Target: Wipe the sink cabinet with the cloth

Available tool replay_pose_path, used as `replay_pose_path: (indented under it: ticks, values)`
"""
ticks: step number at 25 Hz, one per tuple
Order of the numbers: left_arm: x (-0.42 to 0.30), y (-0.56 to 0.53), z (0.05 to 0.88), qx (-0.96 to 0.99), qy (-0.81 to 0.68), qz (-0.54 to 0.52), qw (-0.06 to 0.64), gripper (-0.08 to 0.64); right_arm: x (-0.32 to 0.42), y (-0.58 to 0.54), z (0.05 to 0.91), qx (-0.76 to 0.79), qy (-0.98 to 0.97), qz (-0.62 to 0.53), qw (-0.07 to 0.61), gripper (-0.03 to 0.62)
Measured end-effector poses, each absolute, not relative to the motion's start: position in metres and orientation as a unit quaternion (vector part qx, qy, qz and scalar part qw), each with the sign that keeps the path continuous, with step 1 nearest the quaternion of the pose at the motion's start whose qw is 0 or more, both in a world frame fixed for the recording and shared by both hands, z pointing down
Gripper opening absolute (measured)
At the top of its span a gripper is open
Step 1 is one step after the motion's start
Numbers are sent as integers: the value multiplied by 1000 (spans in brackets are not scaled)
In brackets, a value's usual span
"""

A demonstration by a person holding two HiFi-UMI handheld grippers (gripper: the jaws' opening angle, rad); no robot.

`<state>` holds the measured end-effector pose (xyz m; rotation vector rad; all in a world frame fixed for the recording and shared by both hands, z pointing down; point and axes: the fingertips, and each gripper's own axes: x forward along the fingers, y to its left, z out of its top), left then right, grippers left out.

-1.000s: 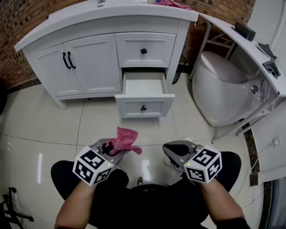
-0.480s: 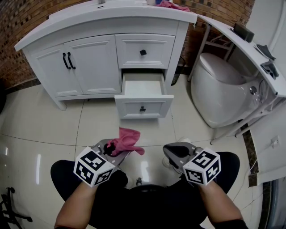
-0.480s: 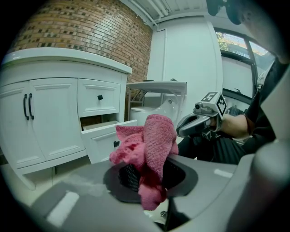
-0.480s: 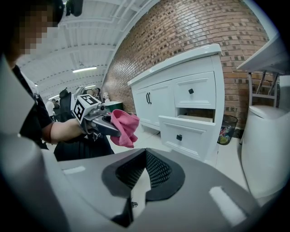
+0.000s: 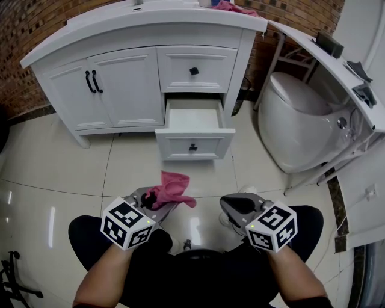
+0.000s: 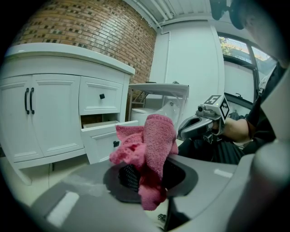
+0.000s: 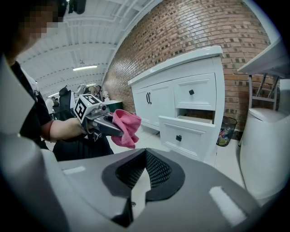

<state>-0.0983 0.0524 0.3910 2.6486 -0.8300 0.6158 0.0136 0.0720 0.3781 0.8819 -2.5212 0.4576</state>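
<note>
The white sink cabinet [image 5: 126,78] stands ahead against a brick wall, with its lower right drawer [image 5: 194,129] pulled open. A crumpled pink cloth [image 5: 171,186] sticks out of my left gripper [image 5: 157,201], which is shut on it low over the tiled floor, well short of the cabinet. In the left gripper view the cloth [image 6: 152,145] bunches up over the jaws, with the cabinet [image 6: 50,113] beyond. My right gripper [image 5: 234,204] is level with the left one, shut with nothing in it. The right gripper view shows its jaws [image 7: 142,170] closed together, and the cloth [image 7: 126,127] at left.
A white toilet [image 5: 298,117] stands right of the cabinet under a long white shelf [image 5: 325,57] carrying small dark items. Another pink cloth [image 5: 231,6] lies on the cabinet top. A bin [image 7: 225,129] sits between cabinet and toilet. Glossy floor tiles lie between me and the drawer.
Almost nothing. The left gripper and its cloth have drifted slightly right and lower in the head view; the right gripper stays shut in place.
</note>
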Motion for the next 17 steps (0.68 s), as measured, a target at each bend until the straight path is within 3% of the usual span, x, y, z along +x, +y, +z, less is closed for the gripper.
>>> replay_pose_path:
  ticks: [17]
  values:
    - [-95, 47, 395, 921, -287, 213, 155, 98, 13, 69, 381, 318, -907, 160, 224, 6]
